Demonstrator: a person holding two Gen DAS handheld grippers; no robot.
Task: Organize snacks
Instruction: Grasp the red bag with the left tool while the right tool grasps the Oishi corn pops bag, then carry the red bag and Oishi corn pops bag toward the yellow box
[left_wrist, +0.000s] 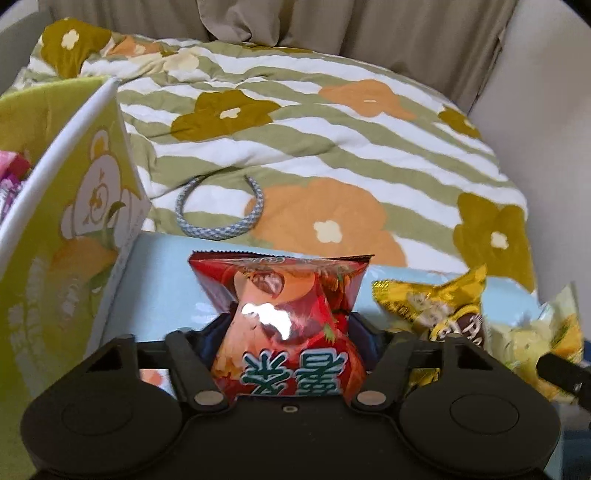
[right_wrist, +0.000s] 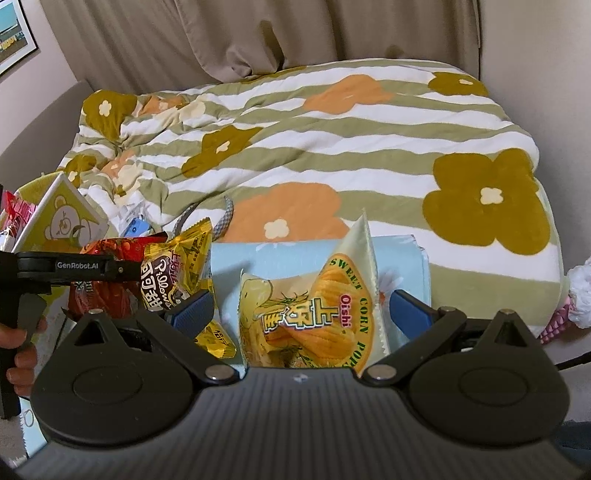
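Note:
My left gripper (left_wrist: 288, 328) is shut on a red snack bag (left_wrist: 284, 306), which stands pinched at its waist between the jaws; the bag also shows in the right wrist view (right_wrist: 107, 273). A gold Pillows snack bag (left_wrist: 436, 306) lies to its right and also shows in the right wrist view (right_wrist: 173, 266). My right gripper (right_wrist: 301, 306) is open, its blue pads (right_wrist: 194, 306) on either side of a yellow Oishi sweet corn bag (right_wrist: 314, 310), apart from it. A green bear-print box (left_wrist: 62, 206) with snacks inside stands at the left.
The snacks lie on a light blue cloth (right_wrist: 399, 258) over a floral striped quilt (left_wrist: 332, 147). A braided blue headband (left_wrist: 229, 218) lies on the quilt behind the red bag. Beige curtains (right_wrist: 258, 37) hang at the back. A white and pink object (right_wrist: 576, 295) sits at the right edge.

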